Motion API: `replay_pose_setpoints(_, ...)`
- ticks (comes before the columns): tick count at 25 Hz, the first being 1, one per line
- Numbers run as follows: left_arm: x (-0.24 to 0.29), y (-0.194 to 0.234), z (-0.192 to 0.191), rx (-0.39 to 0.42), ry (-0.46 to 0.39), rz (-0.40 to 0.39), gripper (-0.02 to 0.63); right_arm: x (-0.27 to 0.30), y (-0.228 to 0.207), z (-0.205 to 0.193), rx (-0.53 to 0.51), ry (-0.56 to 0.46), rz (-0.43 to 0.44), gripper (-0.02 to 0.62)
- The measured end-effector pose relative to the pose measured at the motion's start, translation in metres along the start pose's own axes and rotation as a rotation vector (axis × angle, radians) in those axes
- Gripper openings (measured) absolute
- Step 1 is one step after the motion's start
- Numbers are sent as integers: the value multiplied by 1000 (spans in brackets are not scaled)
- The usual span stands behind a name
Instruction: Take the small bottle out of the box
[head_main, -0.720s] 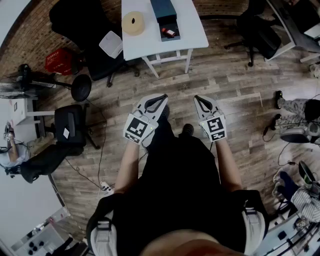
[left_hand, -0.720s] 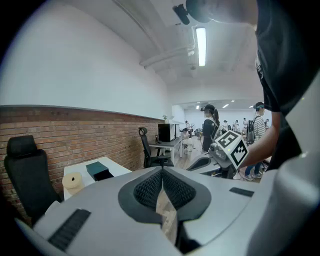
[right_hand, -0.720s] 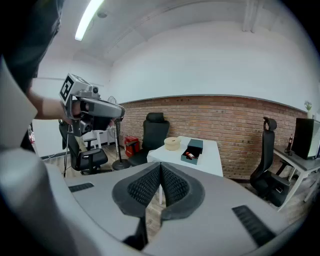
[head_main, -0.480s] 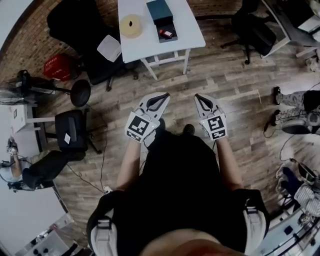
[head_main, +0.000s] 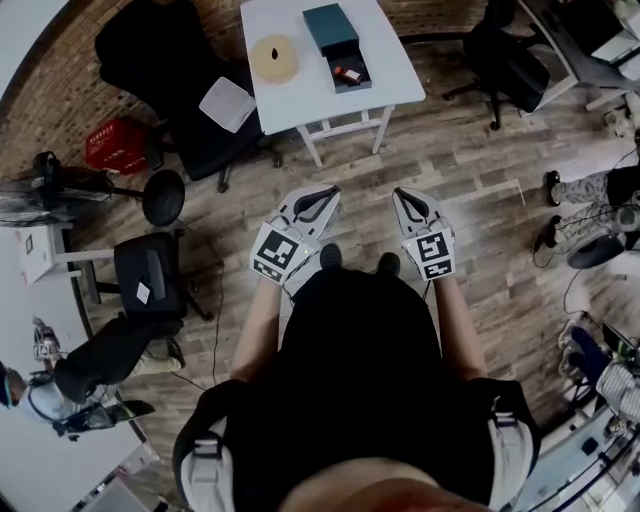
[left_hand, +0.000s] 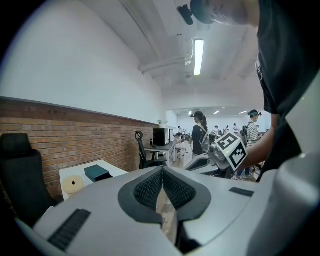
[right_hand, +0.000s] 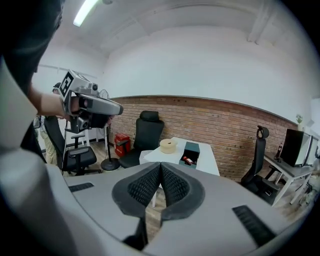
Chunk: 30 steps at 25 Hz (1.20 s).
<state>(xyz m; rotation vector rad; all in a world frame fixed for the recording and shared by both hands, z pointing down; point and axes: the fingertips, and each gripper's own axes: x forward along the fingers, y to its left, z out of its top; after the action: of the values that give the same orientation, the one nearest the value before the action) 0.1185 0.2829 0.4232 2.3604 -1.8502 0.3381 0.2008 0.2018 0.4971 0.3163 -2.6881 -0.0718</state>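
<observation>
At the far left of the floor, in the head view, a red crate (head_main: 117, 148) is seen beside a round black stand base (head_main: 163, 197), with a black office chair (head_main: 150, 280) lower down on the wooden planks. A white flat pad (head_main: 228, 104) is laid on the seat of another dark chair, just left of the white table (head_main: 390, 85). On the table's left part a beige tape roll (head_main: 273, 58) is set flat.

Below the table and well apart from it, the left gripper (head_main: 325, 193) is held in front of the person's body, its marker cube turned up toward the camera. In the left gripper view its ribbed pads (left_hand: 150, 187) are pressed together at the tips, and nothing is caught between them.

Further right on the table a teal lid (head_main: 331, 28) is placed, and just beside it, nearer the person, the open box (head_main: 352, 84) is found. The small bottle (head_main: 349, 74), red and white, is lying inside that box, untouched by either tool.

The right gripper (head_main: 401, 196) is held level with the left one, near it but not touching, and equally far from the table. In the right gripper view its pads (right_hand: 172, 185) are likewise closed against each other with nothing pinched, and the table with the box is seen beyond them, before a brick wall.

At the upper right another black chair (head_main: 510, 60) is stood on the floor
</observation>
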Motion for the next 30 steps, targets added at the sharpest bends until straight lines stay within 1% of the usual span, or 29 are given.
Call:
replay_pose_setpoints(4, -15, 33, -9, -30, -21, -28, 23, 21, 13, 2, 26, 25, -41, -2)
replay_pose_setpoints(8, -25, 63, -17, -25, -21, -52, 23, 39, 21, 3, 63, 31, -88, -2)
replay_pose_setpoints(12, -27, 77, -22, -29, -22, -87, 23, 44, 28, 2, 107, 53, -119, -2)
replay_pose_setpoints(16, -20, 95, -25, -46, -21, -91, 23, 55, 24, -1, 116, 76, -127, -2)
replay_pose_setpoints(22, 9, 111, -23, -45, -6, -90, 23, 73, -11, 1, 130, 67, -131, -2)
replay_pose_setpoints(27, 38, 129, -16, -59, 17, -79, 23, 97, -49, 0, 131, 69, -110, -2)
replay_pose_setpoints(30, 55, 145, -6, -80, 6, -56, 23, 111, -67, 13, 121, 58, -80, -2)
